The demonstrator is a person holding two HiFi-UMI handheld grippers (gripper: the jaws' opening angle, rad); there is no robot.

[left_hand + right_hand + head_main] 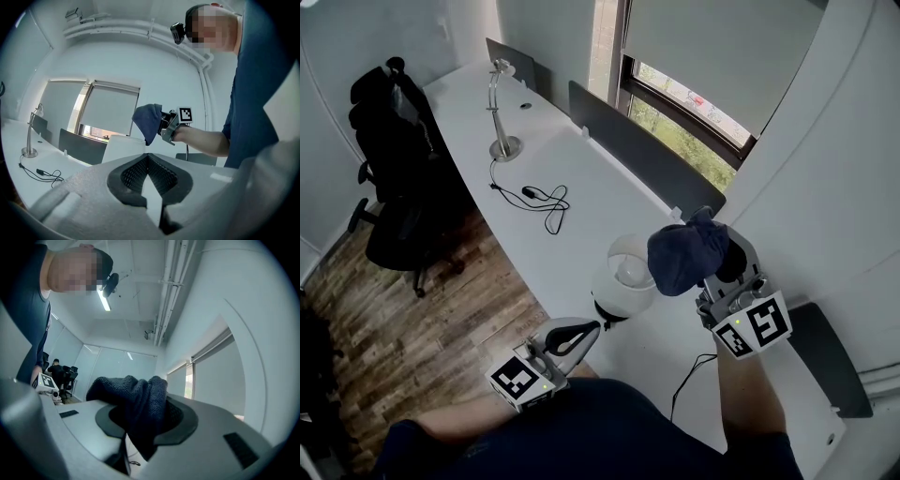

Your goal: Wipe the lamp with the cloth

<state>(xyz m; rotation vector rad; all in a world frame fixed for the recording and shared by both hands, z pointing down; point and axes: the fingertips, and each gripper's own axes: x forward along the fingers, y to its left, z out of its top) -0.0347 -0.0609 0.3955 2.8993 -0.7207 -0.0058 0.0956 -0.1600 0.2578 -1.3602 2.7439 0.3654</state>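
**A:** Which step are you on?

**B:** Just short of the first wipe, I'd say. On the left, my left gripper (587, 329) is over the near edge of the desk (581, 187). Its jaws are pressed together with nothing in them. The tips point at the dark neck under the shade, and I can't tell whether they touch it.

**A:** And the lamp?

**B:** The lamp (623, 272) stands on the desk near me, between my two grippers, with its white shade uppermost.

**A:** The cloth?

**B:** To the right, my right gripper (720, 270) has its jaws clamped on the cloth (684, 251). The cloth is bunched up and spilling over the jaws. It sits at the shade's right rim, but I can't make out whether it touches.

**A:** What does the next move need?

**B:** I think I should lay the bunched cloth onto the shade and sweep it round. The lamp may slide, so steadying its neck with the left gripper looks wise.
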